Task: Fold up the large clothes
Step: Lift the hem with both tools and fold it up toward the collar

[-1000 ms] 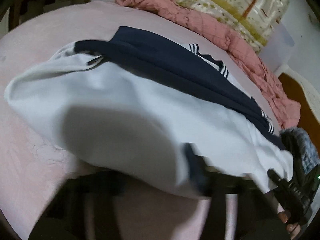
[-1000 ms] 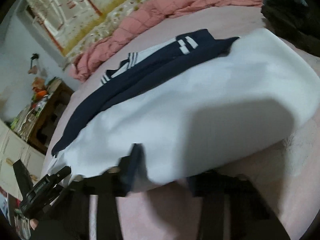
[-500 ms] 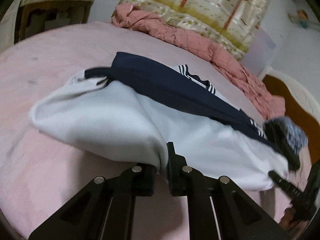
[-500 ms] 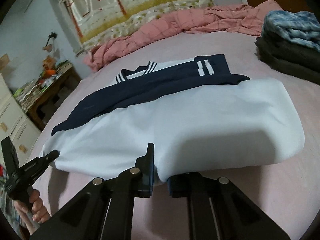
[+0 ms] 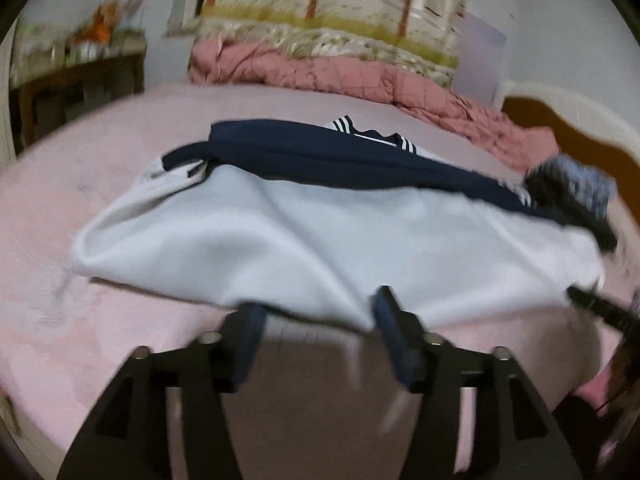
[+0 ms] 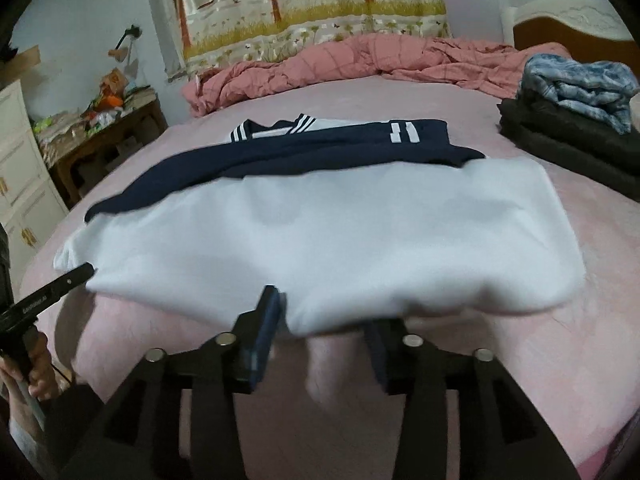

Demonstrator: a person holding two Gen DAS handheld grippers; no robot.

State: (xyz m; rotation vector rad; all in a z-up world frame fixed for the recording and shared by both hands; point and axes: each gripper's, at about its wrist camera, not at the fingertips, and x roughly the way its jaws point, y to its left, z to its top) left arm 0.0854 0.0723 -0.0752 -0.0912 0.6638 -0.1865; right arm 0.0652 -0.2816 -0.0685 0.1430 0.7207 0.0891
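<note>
The white and navy garment (image 6: pixel 320 232) lies folded across the pink bed (image 6: pixel 580 340), its navy striped part on the far side. At its near edge, the left tongs (image 5: pixel 316 312) and right tongs (image 6: pixel 324 312) have just been opening; both stand spread, the hem loose between the fingers, unpinched. A stack of folded clothes (image 6: pixel 572 112) sits far right, a pink quilt (image 6: pixel 360 60) beyond.

Both wrist views low, near the bed (image 6: pixel 600 240), facing its garment (image 5: pixel 320 240); left blurred, perhaps lower.
</note>
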